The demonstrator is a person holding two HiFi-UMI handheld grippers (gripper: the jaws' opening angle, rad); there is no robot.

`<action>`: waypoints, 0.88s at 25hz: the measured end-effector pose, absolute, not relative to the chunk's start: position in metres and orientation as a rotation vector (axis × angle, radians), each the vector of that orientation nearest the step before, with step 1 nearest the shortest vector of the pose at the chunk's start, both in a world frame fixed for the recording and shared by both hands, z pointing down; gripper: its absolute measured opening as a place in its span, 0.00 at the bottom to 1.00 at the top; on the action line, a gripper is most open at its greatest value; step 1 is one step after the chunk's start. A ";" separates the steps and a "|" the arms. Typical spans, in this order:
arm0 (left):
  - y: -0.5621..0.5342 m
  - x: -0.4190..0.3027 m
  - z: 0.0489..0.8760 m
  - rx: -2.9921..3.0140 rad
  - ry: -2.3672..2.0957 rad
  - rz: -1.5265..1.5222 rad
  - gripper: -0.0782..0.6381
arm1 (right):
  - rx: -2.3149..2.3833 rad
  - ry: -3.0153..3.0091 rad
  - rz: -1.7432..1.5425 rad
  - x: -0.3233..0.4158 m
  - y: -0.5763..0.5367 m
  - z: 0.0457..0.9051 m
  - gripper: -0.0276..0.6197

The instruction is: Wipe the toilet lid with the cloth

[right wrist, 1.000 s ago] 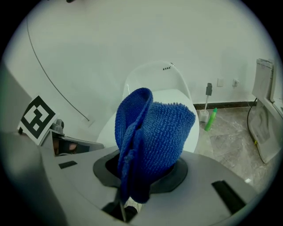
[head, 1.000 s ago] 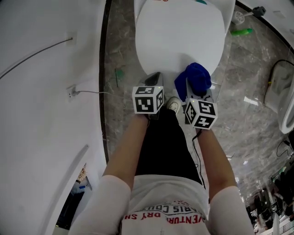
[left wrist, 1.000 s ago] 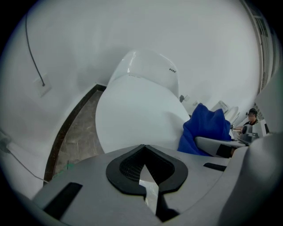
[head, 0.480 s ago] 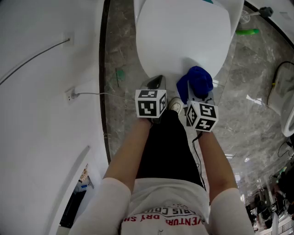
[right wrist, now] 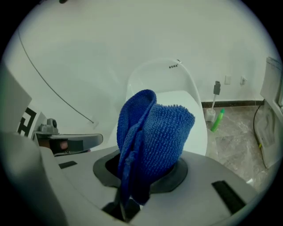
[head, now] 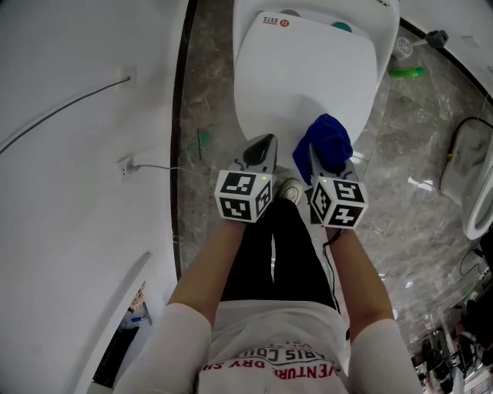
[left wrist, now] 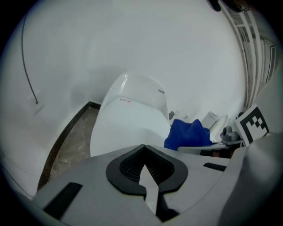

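1 cloth (right wrist: 154,141) hides right gripper (right wrist: 128,205) tips.

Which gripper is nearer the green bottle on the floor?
Right. The right gripper, shut on the blue cloth, is on the green bottle's side; the left gripper sits farther off.

The cloth (head: 327,138) covers part of the toilet lid (head: 304,77), whose print (head: 272,21) is unreadably small.

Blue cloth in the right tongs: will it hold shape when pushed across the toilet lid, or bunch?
Probably floppy: the cloth folds and bulges out of the right tongs. Likely light; its looped pile should drag, not slip, on the glossy toilet lid.
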State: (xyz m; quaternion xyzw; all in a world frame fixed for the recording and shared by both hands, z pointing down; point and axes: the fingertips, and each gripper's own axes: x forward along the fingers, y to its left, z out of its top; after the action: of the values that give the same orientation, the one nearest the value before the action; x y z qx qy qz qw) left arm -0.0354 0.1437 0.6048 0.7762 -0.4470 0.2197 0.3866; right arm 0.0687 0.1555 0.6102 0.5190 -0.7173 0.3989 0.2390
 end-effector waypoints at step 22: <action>-0.076 -0.148 0.516 2.206 -1.172 0.373 0.12 | 1.360 -1.989 1.140 -0.053 -0.102 0.596 0.19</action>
State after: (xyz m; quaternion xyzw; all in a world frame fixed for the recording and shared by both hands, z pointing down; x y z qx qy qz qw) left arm -0.1479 -0.0758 0.5164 0.8324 -0.4422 0.1406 0.3029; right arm -0.0531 -0.1016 0.5963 0.4958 -0.7253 0.4155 0.2358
